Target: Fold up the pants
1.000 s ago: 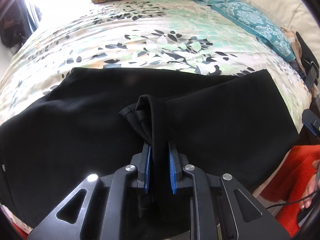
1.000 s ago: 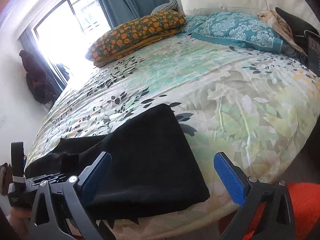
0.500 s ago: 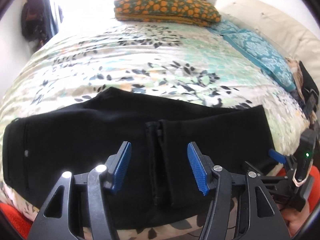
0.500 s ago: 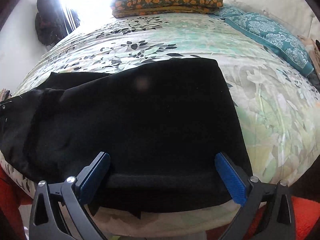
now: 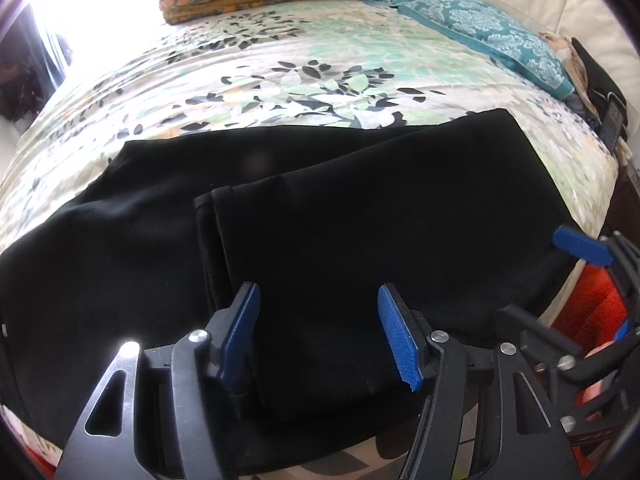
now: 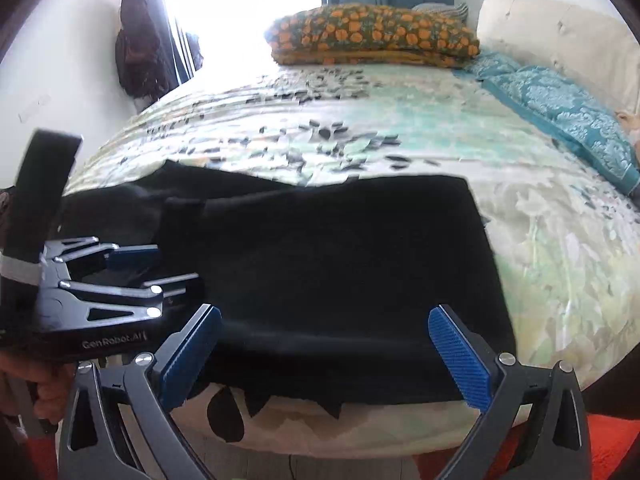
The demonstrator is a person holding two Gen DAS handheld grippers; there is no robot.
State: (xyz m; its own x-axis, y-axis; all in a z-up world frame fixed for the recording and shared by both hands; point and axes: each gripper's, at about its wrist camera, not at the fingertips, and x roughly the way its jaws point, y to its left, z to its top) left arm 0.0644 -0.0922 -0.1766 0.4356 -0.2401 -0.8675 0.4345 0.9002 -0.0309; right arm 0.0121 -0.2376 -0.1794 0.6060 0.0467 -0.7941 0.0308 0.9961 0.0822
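Black pants [image 5: 360, 220] lie folded across the near edge of the bed, the leg ends laid back over the upper part, their hem edge [image 5: 212, 216] left of middle. My left gripper [image 5: 320, 332] is open and empty, its blue pads just above the near edge of the folded layer. My right gripper [image 6: 324, 352] is open and empty, at the near edge of the pants [image 6: 340, 260] by the bed's front edge. The left gripper also shows in the right wrist view [image 6: 136, 268], at the left over the pants.
The bed has a floral cover [image 5: 320, 60]. An orange-patterned folded blanket [image 6: 372, 36] and a teal pillow [image 6: 560, 112] lie at the far end. Dark items [image 5: 604, 92] sit at the bed's right edge. An orange-red rug [image 5: 588, 308] lies below the bed's front edge.
My left gripper let go of the leg hem and opened; the hem now lies flat on the pants. Both grippers have shifted along the near edge, and the right one has come closer to the left.
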